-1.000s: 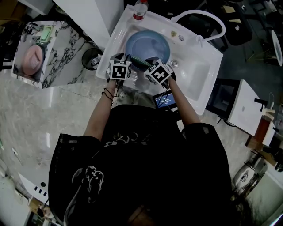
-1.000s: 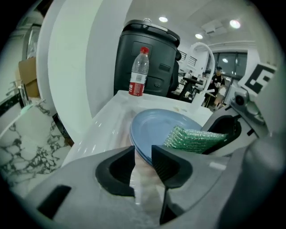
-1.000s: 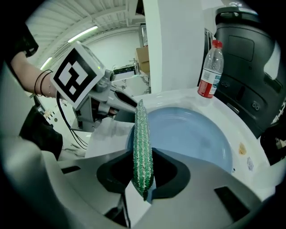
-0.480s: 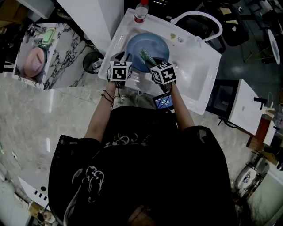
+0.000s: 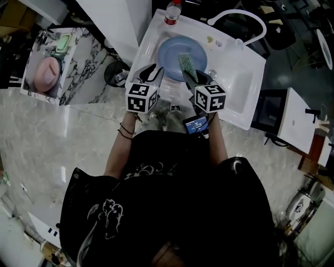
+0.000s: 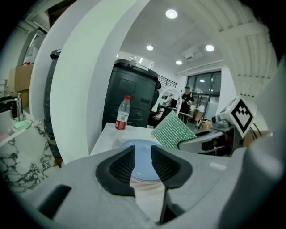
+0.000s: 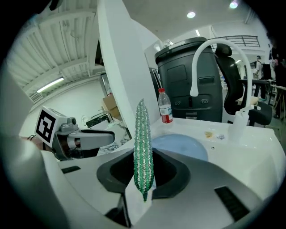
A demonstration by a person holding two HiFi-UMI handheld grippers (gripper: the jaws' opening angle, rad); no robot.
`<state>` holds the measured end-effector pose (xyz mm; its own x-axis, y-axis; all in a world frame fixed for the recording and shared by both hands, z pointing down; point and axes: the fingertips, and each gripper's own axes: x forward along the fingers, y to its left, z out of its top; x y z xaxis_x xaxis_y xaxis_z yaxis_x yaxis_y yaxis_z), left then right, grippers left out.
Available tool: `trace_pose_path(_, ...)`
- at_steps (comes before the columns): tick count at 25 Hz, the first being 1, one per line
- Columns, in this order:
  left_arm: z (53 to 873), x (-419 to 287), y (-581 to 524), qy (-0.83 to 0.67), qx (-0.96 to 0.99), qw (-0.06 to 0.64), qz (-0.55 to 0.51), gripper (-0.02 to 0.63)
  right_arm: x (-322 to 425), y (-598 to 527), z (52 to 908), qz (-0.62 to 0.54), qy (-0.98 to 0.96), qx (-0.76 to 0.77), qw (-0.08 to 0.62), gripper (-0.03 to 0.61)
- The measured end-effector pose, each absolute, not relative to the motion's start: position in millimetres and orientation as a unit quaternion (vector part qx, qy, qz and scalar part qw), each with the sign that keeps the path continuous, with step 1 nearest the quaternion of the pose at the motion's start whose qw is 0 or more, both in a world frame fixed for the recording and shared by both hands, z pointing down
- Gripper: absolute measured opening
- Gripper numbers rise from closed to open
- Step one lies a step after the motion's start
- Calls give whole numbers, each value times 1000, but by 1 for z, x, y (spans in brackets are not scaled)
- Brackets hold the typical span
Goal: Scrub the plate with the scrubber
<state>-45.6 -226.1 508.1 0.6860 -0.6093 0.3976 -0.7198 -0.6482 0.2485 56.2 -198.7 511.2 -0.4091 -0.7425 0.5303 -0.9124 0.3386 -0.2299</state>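
Observation:
A round blue plate (image 5: 175, 49) lies flat in the white sink (image 5: 235, 78). My left gripper (image 5: 155, 71) hangs above the plate's near left rim, open, with nothing between its pads; the left gripper view shows the plate (image 6: 143, 170) through the gap of that gripper (image 6: 142, 152). The right gripper (image 5: 194, 77) is shut on a green mesh scrubber (image 5: 186, 63), which sticks up above the plate. In the right gripper view the scrubber (image 7: 144, 143) stands edge-on in the gripper (image 7: 144, 175), with the plate (image 7: 181, 145) beyond it. Seen from the left gripper, the scrubber (image 6: 174, 130) is clear of the plate.
A water bottle (image 5: 172, 11) stands at the sink's far rim. A white curved faucet (image 5: 237, 18) arches over the right side. A marble counter (image 5: 78, 62) with a pink object lies to the left, a black bin (image 5: 116, 74) beside the sink. A small lit screen (image 5: 197, 125) sits below the right gripper.
Both grippers have risen out of the sink basin. The scrubber has lifted off the plate and turned upright. The plate has stayed in the sink.

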Motion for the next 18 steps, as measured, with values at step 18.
trace_pose_path(18, 462, -52, -151, -370, 908, 176, 87, 98, 37, -121, 491, 234, -811, 503, 183, 89)
